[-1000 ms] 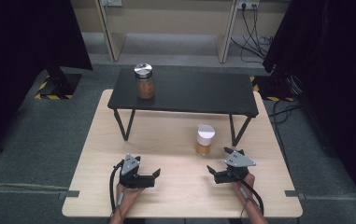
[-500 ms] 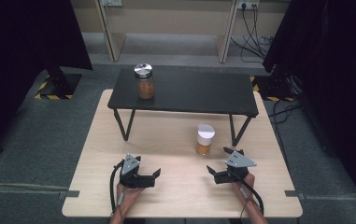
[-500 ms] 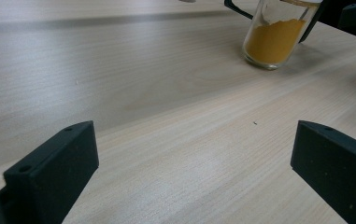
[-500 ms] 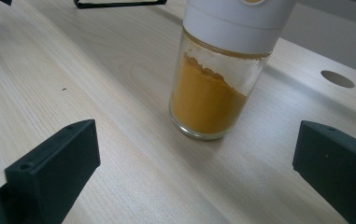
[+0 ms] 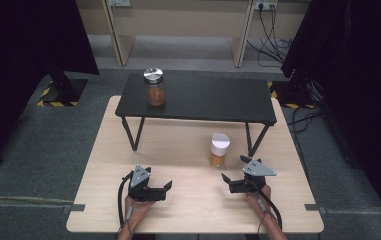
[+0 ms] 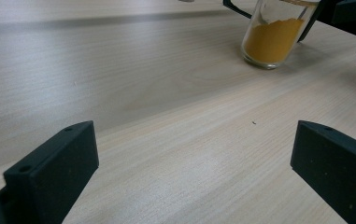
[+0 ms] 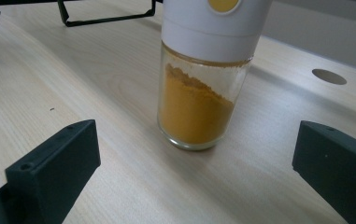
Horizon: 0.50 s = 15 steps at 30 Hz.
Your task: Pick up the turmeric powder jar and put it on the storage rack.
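Observation:
A glass spice jar (image 5: 219, 149) with a white cap and orange powder stands on the light wooden table (image 5: 103, 165), right of centre. My right gripper (image 5: 233, 169) rests on the table just right of it, open, with the jar (image 7: 198, 95) close ahead between the lines of its jaws and untouched. My left gripper (image 5: 159, 179) lies open on the table at the lower left, with nothing between its jaws (image 6: 194, 158). From it the same jar (image 6: 273, 38) appears far off at the upper right.
A low black metal-legged stand (image 5: 213, 102) spans the back of the table. On its left end is a second jar (image 5: 154, 88) with a silver lid and brownish contents. A round hole (image 7: 329, 76) is cut in the tabletop beyond the spice jar.

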Available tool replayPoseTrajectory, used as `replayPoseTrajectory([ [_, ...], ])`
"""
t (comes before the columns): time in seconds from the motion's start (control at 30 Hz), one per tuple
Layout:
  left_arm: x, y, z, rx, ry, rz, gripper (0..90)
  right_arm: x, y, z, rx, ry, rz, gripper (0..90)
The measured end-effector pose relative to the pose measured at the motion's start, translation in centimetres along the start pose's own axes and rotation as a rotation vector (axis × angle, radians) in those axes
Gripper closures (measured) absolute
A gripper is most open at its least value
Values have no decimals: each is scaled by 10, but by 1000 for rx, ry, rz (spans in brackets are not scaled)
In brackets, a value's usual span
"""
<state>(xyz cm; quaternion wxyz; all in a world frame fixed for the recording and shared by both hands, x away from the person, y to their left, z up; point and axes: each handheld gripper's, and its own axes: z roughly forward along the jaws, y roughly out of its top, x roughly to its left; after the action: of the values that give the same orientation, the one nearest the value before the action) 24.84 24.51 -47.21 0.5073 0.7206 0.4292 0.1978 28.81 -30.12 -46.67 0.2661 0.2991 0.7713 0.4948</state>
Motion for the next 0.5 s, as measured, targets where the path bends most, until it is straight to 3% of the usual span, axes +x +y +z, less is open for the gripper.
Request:
replayPoseTrajectory([
  [0.2,0,0,0,0,-2,1,1,4,-2,7,-24,-28,28,18],
  [0.27,0,0,0,1,-1,0,1,5,-2,10,-54,-34,60,18],
  [0.5,0,0,0,0,-1,-1,1,8,5,18,-59,-39,55,17],
])
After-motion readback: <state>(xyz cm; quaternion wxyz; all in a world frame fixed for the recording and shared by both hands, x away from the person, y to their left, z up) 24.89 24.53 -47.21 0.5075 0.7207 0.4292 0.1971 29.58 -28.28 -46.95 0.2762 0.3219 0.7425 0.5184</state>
